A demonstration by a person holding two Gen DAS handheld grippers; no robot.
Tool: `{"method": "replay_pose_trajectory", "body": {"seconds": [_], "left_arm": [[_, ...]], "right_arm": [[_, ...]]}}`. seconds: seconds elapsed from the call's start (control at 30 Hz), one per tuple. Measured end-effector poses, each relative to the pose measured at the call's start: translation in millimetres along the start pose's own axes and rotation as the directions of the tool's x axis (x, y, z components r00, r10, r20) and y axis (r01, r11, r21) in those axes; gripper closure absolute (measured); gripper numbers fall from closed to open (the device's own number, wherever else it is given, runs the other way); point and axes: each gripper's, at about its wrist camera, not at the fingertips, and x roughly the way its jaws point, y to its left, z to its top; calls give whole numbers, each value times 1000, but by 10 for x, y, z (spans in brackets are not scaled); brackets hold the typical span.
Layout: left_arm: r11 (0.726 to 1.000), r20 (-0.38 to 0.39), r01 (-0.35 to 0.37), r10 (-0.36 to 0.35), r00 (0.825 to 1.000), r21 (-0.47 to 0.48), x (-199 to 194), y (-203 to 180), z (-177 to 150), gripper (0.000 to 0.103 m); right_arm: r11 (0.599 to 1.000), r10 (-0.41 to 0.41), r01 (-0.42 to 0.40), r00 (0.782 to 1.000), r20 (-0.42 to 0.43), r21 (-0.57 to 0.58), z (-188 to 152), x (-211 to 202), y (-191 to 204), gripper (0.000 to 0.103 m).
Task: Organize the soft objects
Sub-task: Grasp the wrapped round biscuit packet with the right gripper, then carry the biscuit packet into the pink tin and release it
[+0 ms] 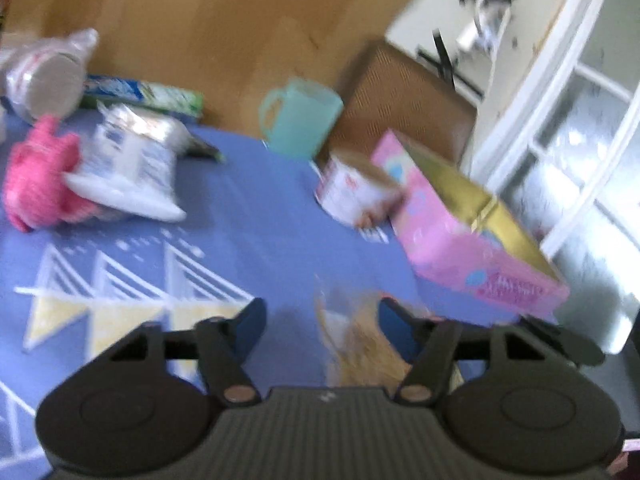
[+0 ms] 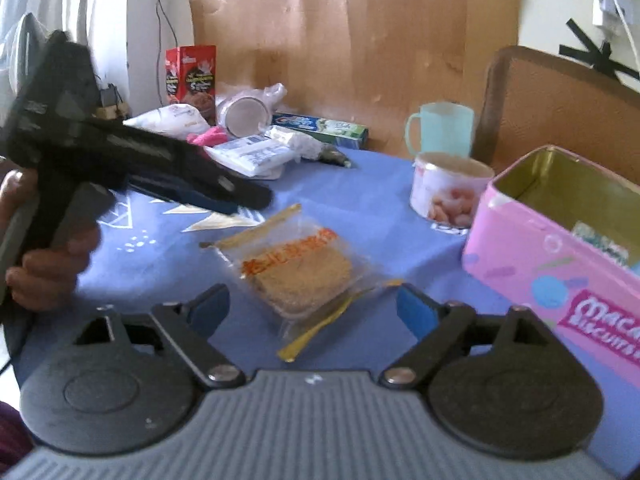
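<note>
Both tools stand apart: the right tool frames a clear snack bag on the table. The left tool, blurred, seems over it. A pink tin crowds the right; a can and mug lie farther off.

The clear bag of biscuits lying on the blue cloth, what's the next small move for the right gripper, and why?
Probably ease the right gripper forward and down, then close on the clear bag of biscuits. Its jaws are open and empty, and the bag lies flat on the blue tablecloth just ahead, roughly centred between the fingers. The open pink biscuit tin stands close on the right.

Teal mug, can, toothpaste box
</note>
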Motion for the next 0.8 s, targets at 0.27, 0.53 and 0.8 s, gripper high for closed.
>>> {"method": "replay_pose_trajectory", "body": {"seconds": [0.27, 0.53, 0.8], "left_arm": [[999, -18, 17, -17, 1000, 34, 7, -384, 79, 61], [956, 40, 116, -131, 991, 271, 367, -1354, 599, 61], [942, 56, 47, -70, 996, 332, 1144, -1869, 849, 47]], "right_arm": [[999, -12, 10, 999, 53, 36, -42, 55, 25, 42], [971, -238, 222, 943, 235, 93, 19, -452, -535, 43], [940, -311, 272, 933, 183, 207, 104, -383, -1345, 42]]}}
